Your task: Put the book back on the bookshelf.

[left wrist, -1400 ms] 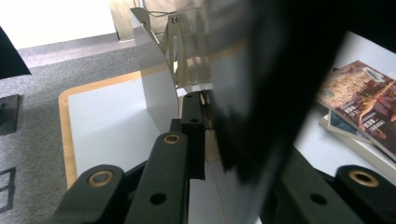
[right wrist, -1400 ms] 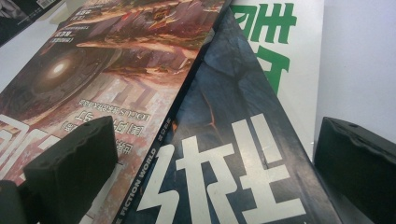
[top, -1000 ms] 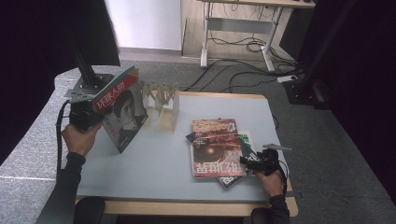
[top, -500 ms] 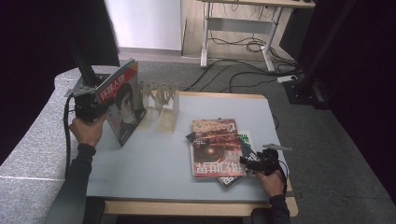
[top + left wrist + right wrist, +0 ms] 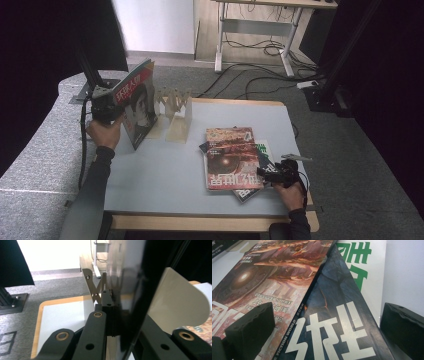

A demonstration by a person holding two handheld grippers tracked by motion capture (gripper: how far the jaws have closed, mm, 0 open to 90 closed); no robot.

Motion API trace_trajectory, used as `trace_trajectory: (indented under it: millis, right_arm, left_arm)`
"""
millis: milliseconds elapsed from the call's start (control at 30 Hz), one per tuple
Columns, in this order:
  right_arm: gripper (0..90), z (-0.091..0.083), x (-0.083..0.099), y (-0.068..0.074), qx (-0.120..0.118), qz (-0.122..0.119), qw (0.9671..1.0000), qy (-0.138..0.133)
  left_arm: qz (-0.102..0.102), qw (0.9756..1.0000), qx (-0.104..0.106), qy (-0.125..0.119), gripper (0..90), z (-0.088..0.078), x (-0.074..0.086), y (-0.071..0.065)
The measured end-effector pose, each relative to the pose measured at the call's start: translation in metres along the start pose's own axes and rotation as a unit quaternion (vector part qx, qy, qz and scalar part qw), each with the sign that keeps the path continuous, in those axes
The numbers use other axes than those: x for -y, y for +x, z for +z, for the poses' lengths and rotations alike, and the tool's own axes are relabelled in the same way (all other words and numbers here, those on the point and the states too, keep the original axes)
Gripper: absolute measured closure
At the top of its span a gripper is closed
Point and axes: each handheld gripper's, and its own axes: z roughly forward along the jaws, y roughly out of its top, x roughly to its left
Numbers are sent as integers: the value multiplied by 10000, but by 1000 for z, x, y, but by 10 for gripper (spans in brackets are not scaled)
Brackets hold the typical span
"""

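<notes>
My left gripper [image 5: 106, 109] is shut on the edge of a magazine [image 5: 138, 102] with a red title and a portrait cover. It holds the magazine upright above the table's back left, just left of a wooden rack [image 5: 174, 109]. In the left gripper view the jaws [image 5: 117, 322] clamp the dark glossy magazine [image 5: 132, 285], with the rack's crossed slats [image 5: 96, 286] right behind. My right gripper [image 5: 268, 176] rests open at the front right, beside a stack of magazines [image 5: 231, 157]. Its pads [image 5: 252, 320] stand apart over a dark cover [image 5: 332, 315] under a reddish one [image 5: 262, 277].
A white magazine with green lettering [image 5: 362, 265] lies at the bottom of the stack. The blue-grey table [image 5: 165, 175] has a wooden rim. A pale rounded rack panel [image 5: 180, 305] stands to the right of the held magazine. Desk legs and cables lie beyond the table.
My left hand has carried the magazine to the right and farther back, closer to the rack, and stood it more upright. The right gripper has kept still.
</notes>
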Motion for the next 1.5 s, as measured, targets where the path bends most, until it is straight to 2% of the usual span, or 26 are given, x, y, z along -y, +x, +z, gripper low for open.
trace_trajectory:
  millis: [167, 300, 433, 633, 867, 1100, 1200, 1367, 1500]
  right_arm:
    - [0, 0, 0, 0, -5, -2, 10000, 3]
    - [0, 0, 0, 0, -7, -5, 10000, 2]
    - [0, 0, 0, 0, -7, -4, 10000, 1]
    - [0, 0, 0, 0, -8, -3, 10000, 0]
    - [0, 0, 0, 0, -8, -2, 10000, -4]
    - [0, 0, 0, 0, -8, 1, 10000, -9]
    - [0, 0, 0, 0, -7, 2, 10000, -11]
    - [0, 0, 0, 0, -6, 3, 10000, -13]
    - [0, 0, 0, 0, -6, 4, 10000, -14]
  left_arm:
    - [-27, 10000, -75, -28, 866, -2, 7, 5]
    - [-110, 9999, -14, -25, 859, -4, 8, 9]
    - [-95, 9999, 36, -12, 842, -4, 7, 8]
    - [-45, 10000, 5, 1, 736, -6, 4, 6]
    - [-13, 10000, 47, 7, 602, -10, 9, 8]
    - [88, 9996, 223, 114, 463, -16, 13, 11]
    - [110, 9987, 430, 239, 403, -18, 17, 14]
    - [205, 9979, 542, 299, 332, -21, 23, 12]
    - [384, 9968, 560, 420, 284, -23, 29, 10]
